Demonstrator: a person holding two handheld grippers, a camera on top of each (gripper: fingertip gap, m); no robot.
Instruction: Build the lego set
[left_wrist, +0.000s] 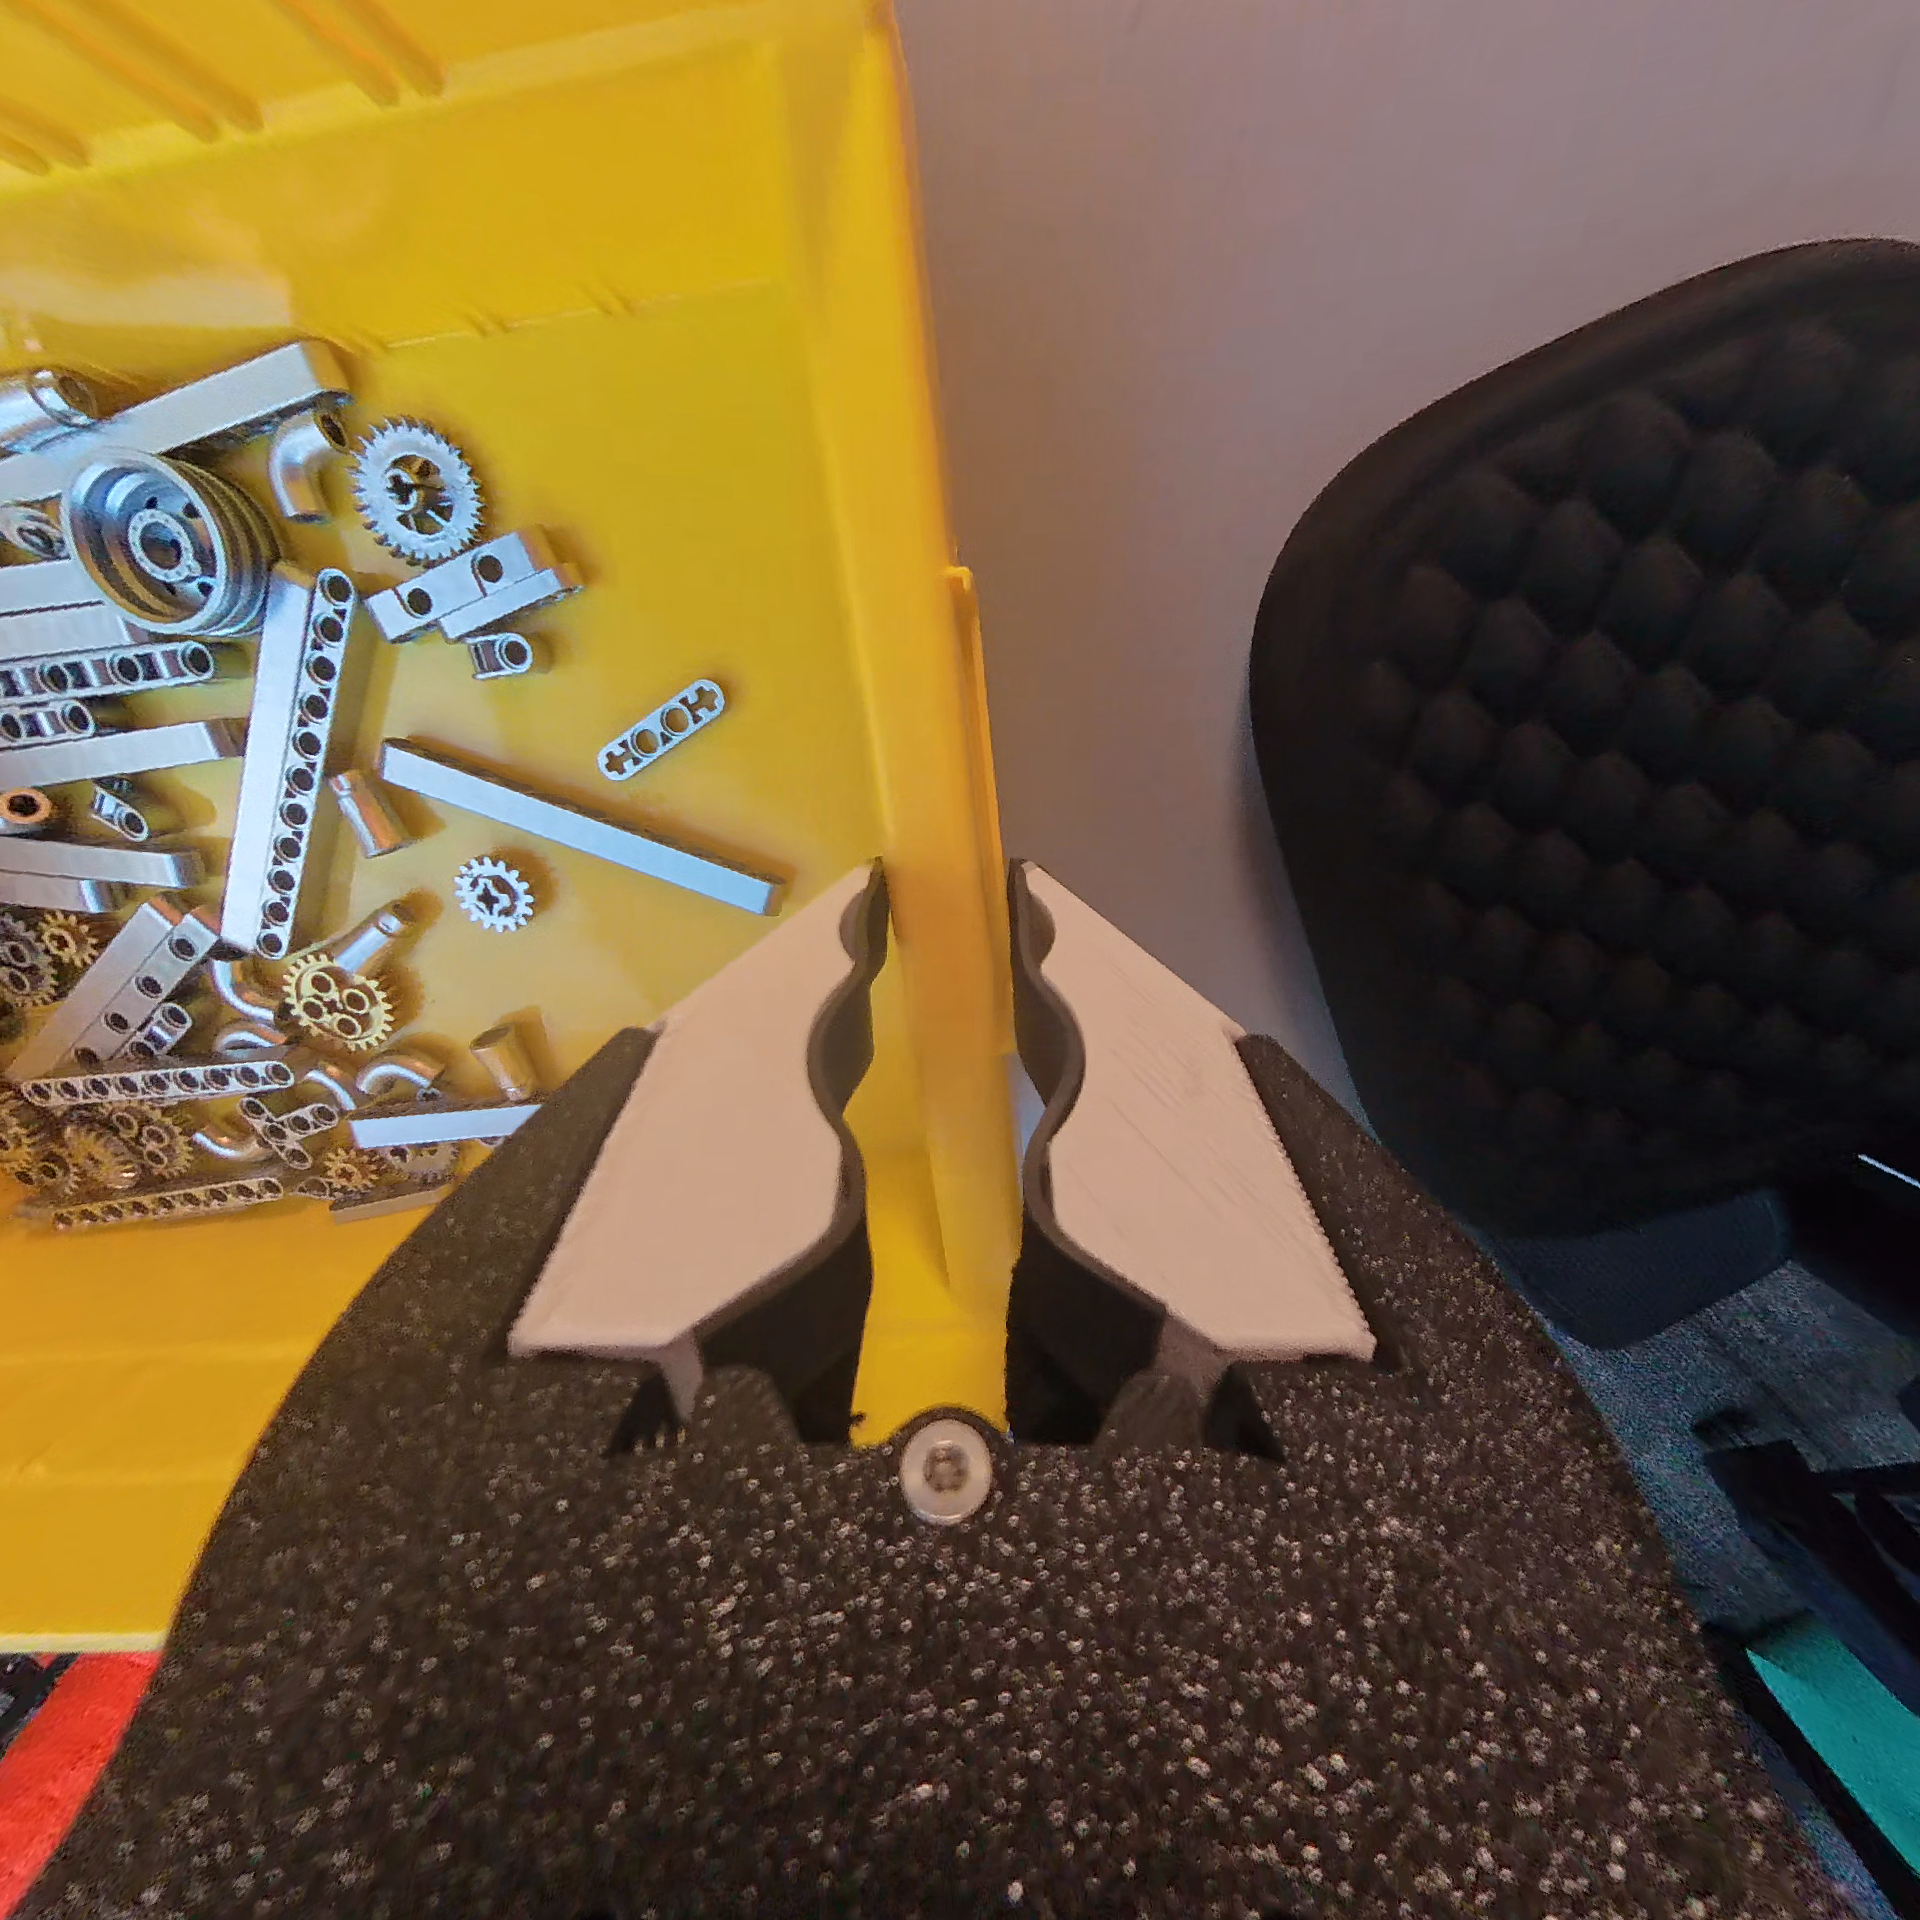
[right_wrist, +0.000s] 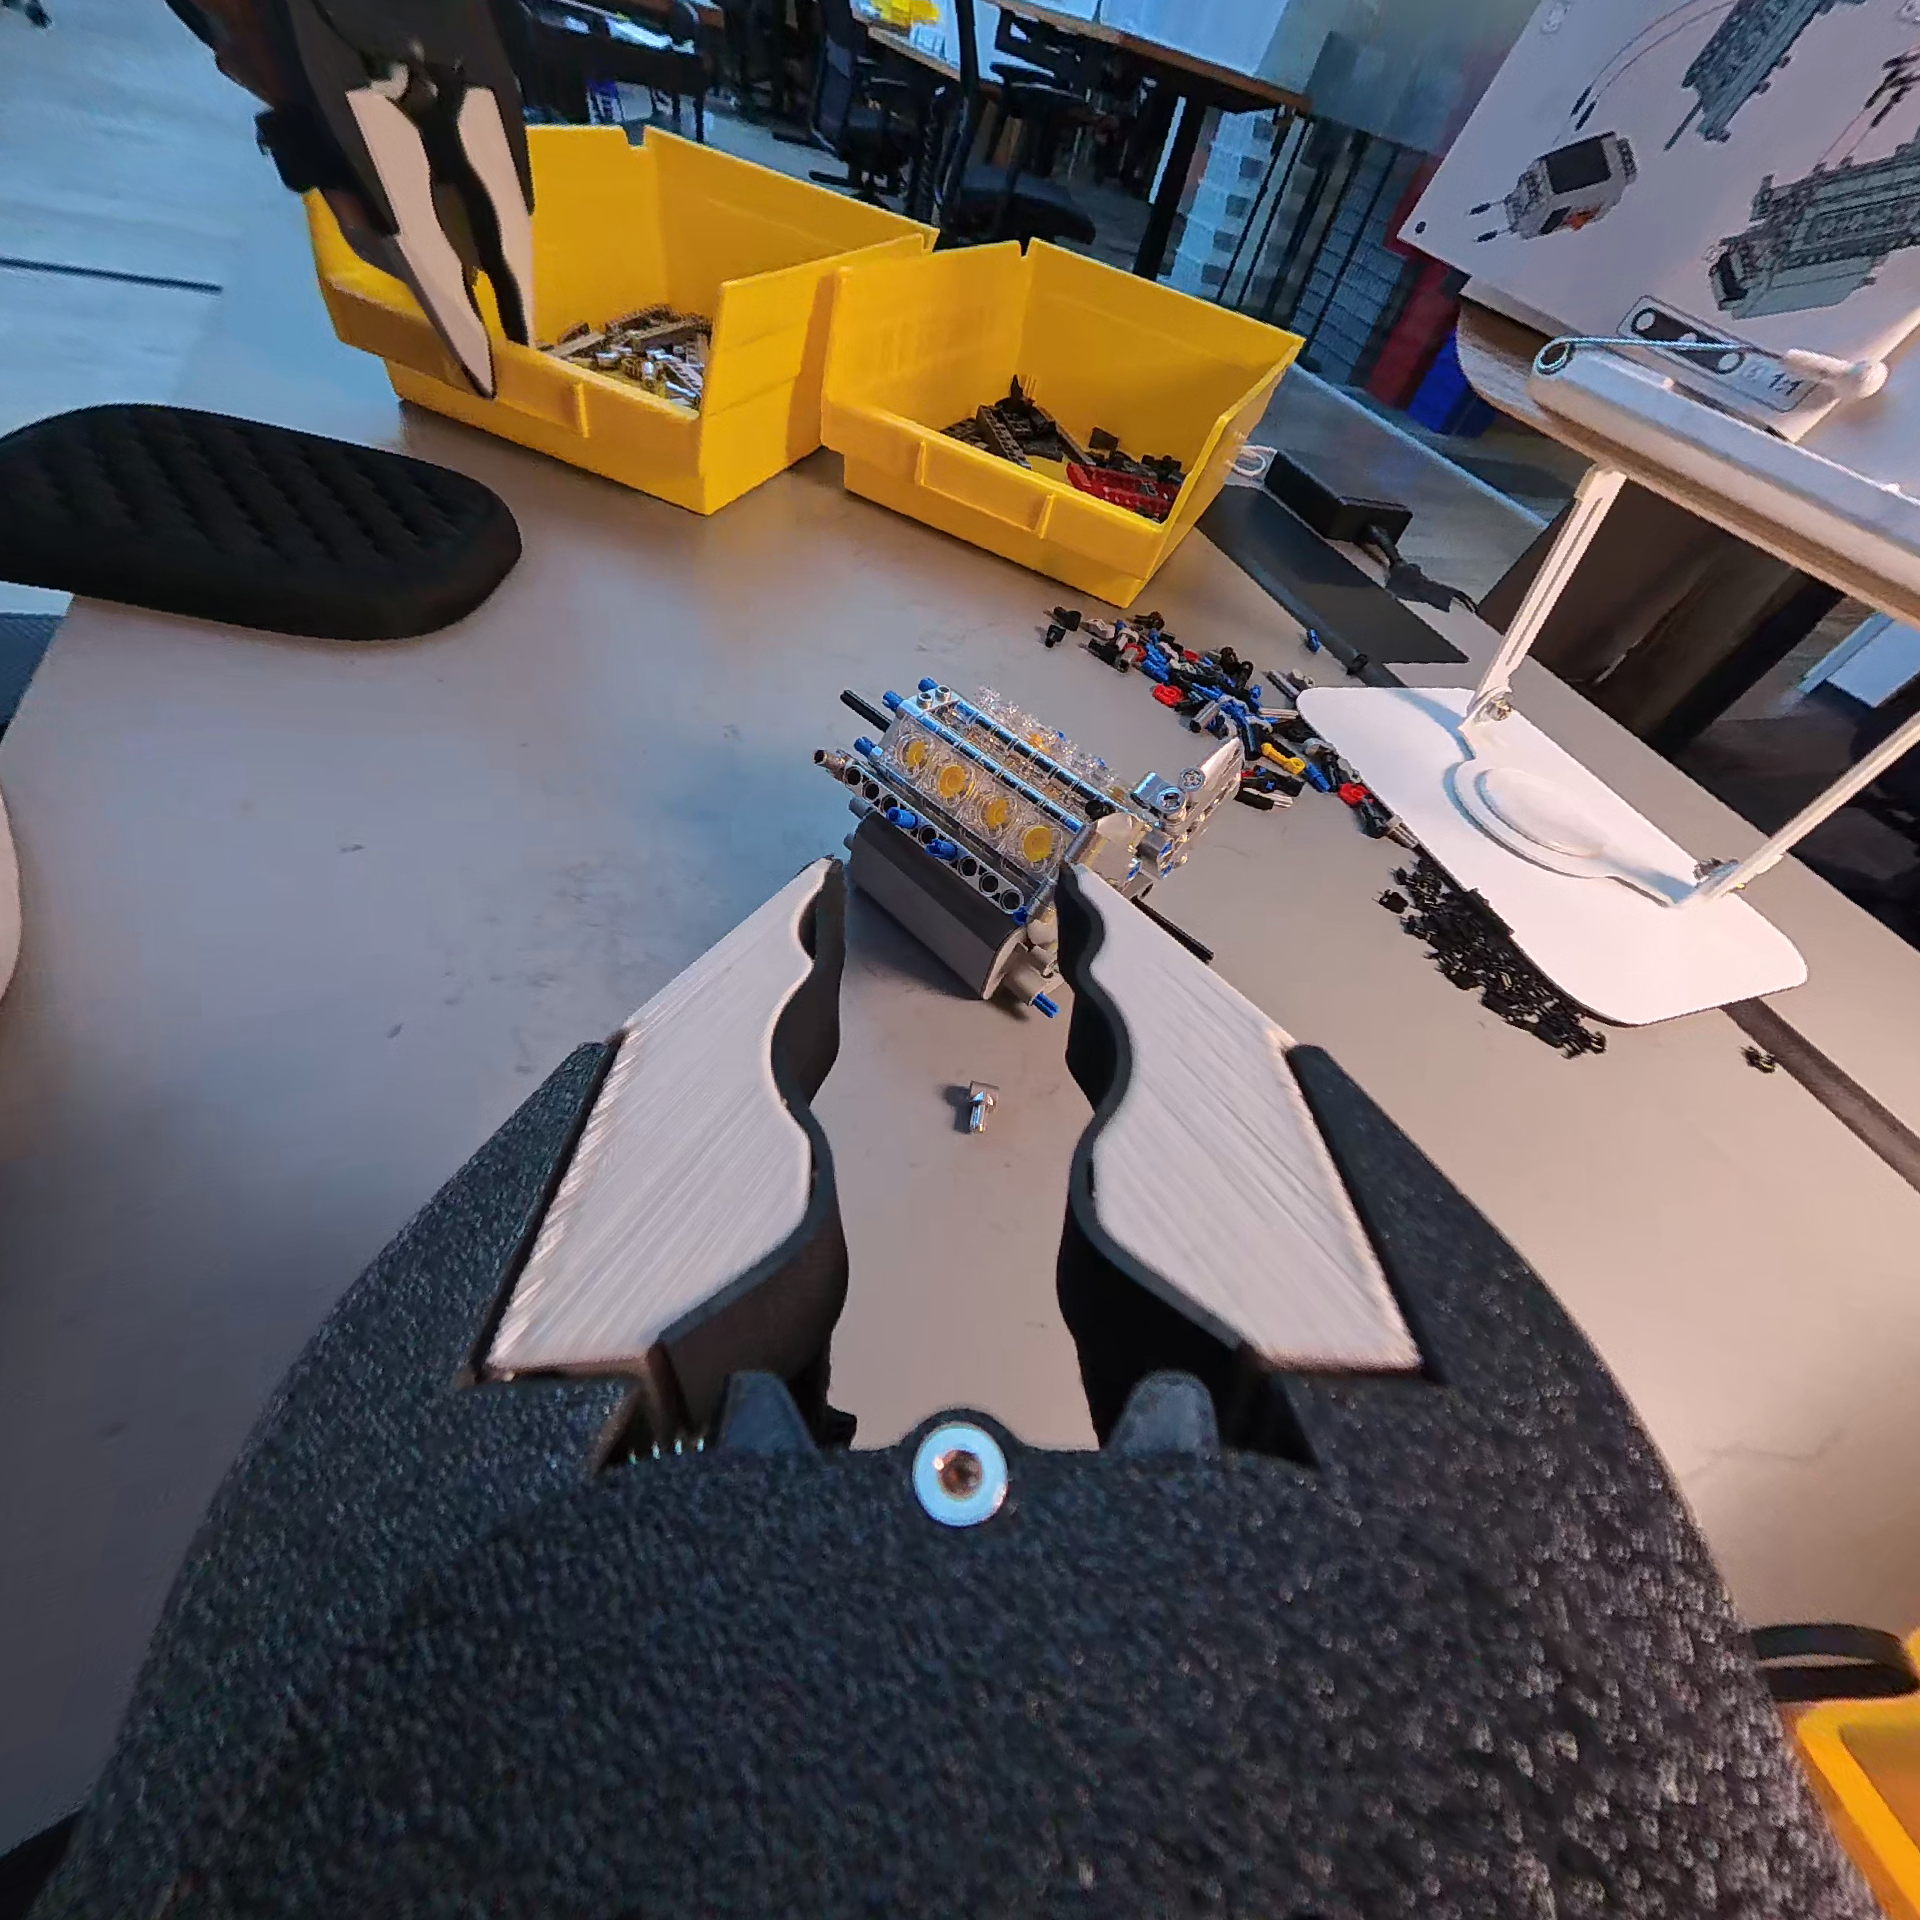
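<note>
- Grey table (right_wrist: 436, 852) in a workshop, two yellow bins at 12 o'clock.
- Left gripper (left_wrist: 945, 868) hangs over the left bin (left_wrist: 644, 436), jaws a bit apart around its side wall, holding nothing. Grey beams and gears (left_wrist: 301, 748) sit at its 9 o'clock.
- Right gripper (right_wrist: 951, 873) is wide open and empty, engine model (right_wrist: 997, 821) at its tips, small grey pin (right_wrist: 977, 1103) between the fingers.

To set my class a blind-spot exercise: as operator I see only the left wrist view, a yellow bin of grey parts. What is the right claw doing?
Observer: The right claw is open above the table, a small grey piece lying between its fingers.
Operator: Anything ahead?
Observer: A partly built engine model sits just beyond its tips.
Operator: Another bin?
Observer: Yes, a second yellow bin beside yours holds black and red parts.
</note>
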